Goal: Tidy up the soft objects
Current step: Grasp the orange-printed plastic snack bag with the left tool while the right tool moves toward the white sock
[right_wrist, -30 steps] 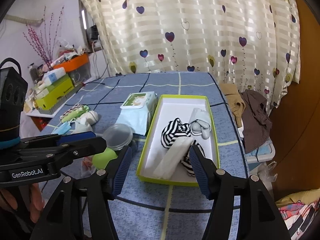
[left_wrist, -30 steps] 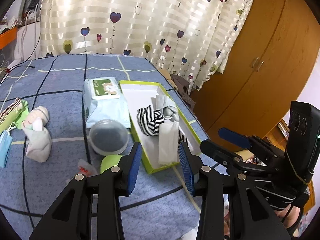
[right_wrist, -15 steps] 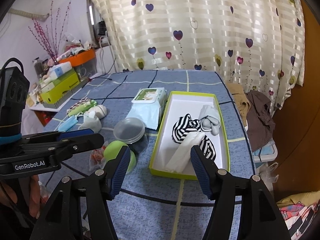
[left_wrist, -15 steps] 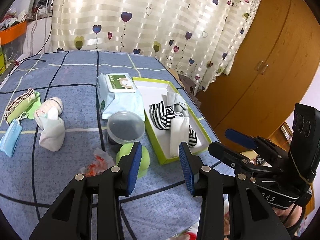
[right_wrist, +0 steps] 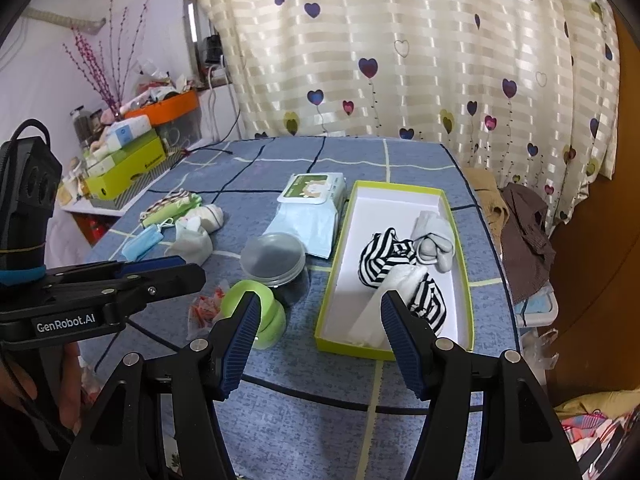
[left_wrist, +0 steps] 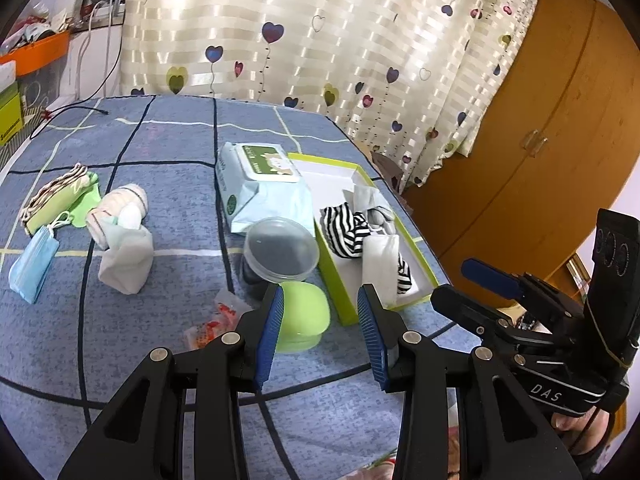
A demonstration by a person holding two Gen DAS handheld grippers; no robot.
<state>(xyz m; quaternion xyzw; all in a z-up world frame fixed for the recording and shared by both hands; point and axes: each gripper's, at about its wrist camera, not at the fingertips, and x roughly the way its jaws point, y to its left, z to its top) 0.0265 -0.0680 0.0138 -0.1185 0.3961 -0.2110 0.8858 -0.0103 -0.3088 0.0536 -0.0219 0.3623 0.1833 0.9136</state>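
Both your left tongs (left_wrist: 320, 334) and your right tongs (right_wrist: 320, 340) hang spread and empty above the near edge of the blue checked tabletop (left_wrist: 180, 160), pinching nothing.

The shallow lime-green cardboard box with a white floor (right_wrist: 456, 216) already holds a black-and-white striped cloth (right_wrist: 384, 252), a grey rolled sock pair (right_wrist: 436, 244) and a white folded sock (right_wrist: 384, 292), so it looks to be the collecting place.

More soft things lie well apart on the far left: a white sock bundle (left_wrist: 124, 256), a cream rolled sock (left_wrist: 120, 208), a pale blue face mask (left_wrist: 32, 268) and a green-striped folded cloth (left_wrist: 60, 196). These seem still to be sorted.

A clear round plastic jar with a lid (left_wrist: 280, 252), a lime-green rounded container (left_wrist: 304, 316) and a pale blue wet-wipes pack (left_wrist: 264, 192) stand between the box and that pile, so your left tongs will probably need to reach over or around them.
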